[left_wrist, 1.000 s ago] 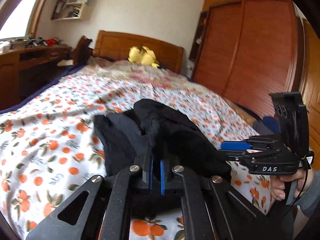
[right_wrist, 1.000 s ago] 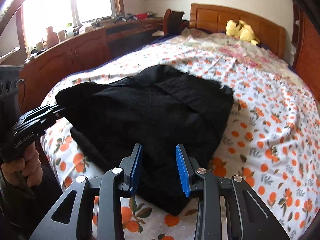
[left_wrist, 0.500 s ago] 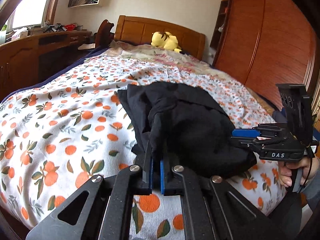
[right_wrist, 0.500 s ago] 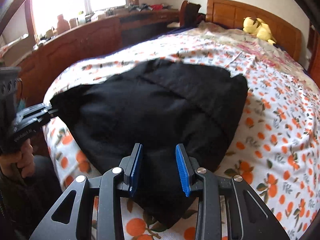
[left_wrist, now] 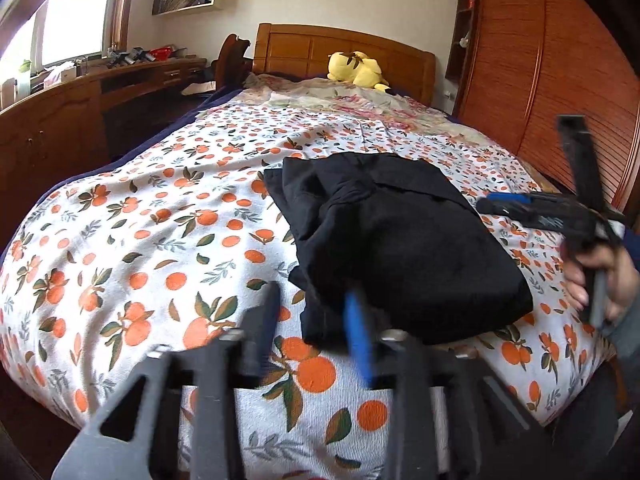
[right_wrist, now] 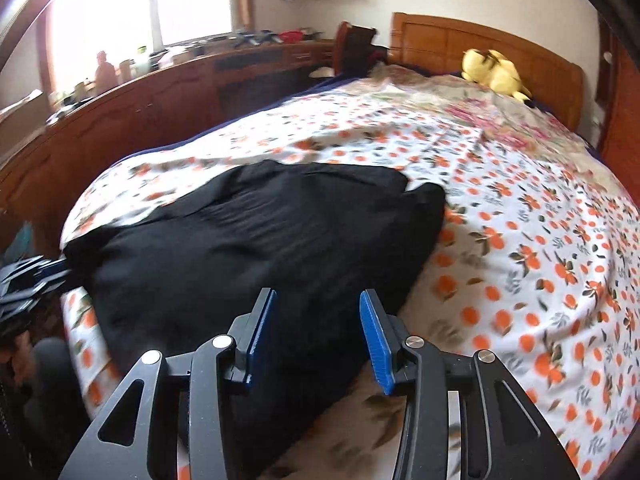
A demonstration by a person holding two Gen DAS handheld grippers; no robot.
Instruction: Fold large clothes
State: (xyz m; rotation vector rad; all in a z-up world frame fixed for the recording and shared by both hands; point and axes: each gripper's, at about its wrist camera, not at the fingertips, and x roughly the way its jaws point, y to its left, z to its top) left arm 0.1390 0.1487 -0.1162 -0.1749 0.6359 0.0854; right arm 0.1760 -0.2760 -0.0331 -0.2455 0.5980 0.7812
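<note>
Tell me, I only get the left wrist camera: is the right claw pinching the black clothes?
Observer: No. In the right wrist view the right claw is open. Its jaws have just been opening, and the black clothes lie past the pads, not pinched.
Operator: Is anything standing on the long counter by the window?
Observer: Yes. A brown bottle stands on the counter, right in front of the bright window.
</note>
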